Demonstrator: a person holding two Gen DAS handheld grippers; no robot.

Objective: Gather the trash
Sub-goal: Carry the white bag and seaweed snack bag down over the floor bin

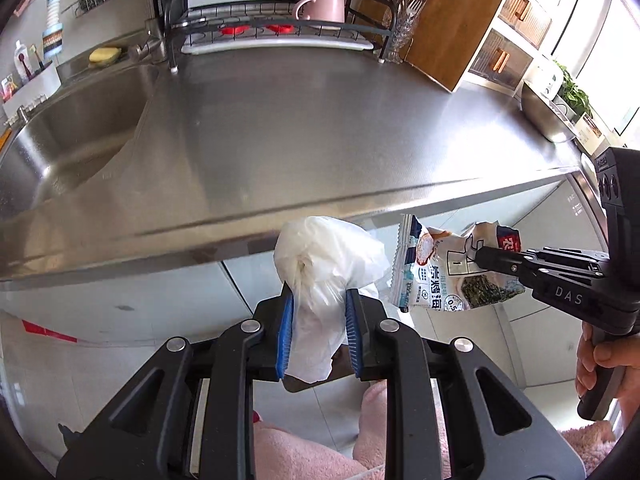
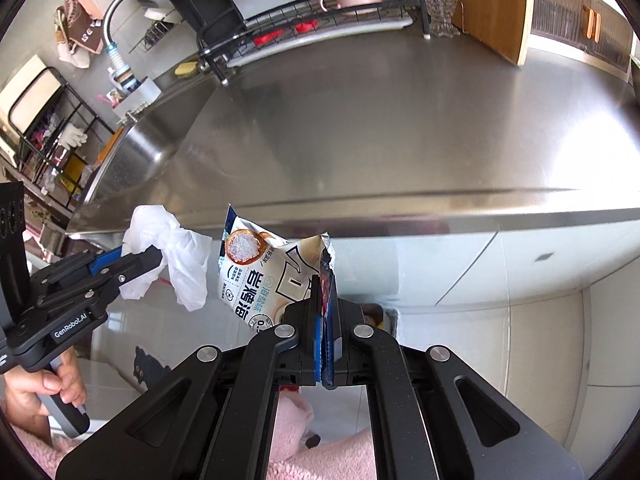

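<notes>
My left gripper (image 1: pixel 318 298) is shut on a crumpled white plastic bag (image 1: pixel 328 264), held in front of and below the steel counter's front edge. My right gripper (image 2: pixel 325 284) is shut on an opened seaweed snack packet (image 2: pixel 260 276), white with blue print, also held below the counter edge. In the left wrist view the right gripper (image 1: pixel 480 258) and the packet (image 1: pixel 436 276) sit just right of the bag. In the right wrist view the left gripper (image 2: pixel 156 256) and the bag (image 2: pixel 176 252) sit left of the packet. The two pieces of trash hang side by side, apart.
The steel counter (image 1: pixel 320 128) lies ahead, with a sink (image 1: pixel 72 128) at left, a dish rack (image 1: pixel 280 28) holding a pink mug (image 1: pixel 326 4) at the back, a wooden board (image 1: pixel 440 20) and a steel bowl (image 1: pixel 548 116) at right. White cabinet doors (image 2: pixel 500 272) are below.
</notes>
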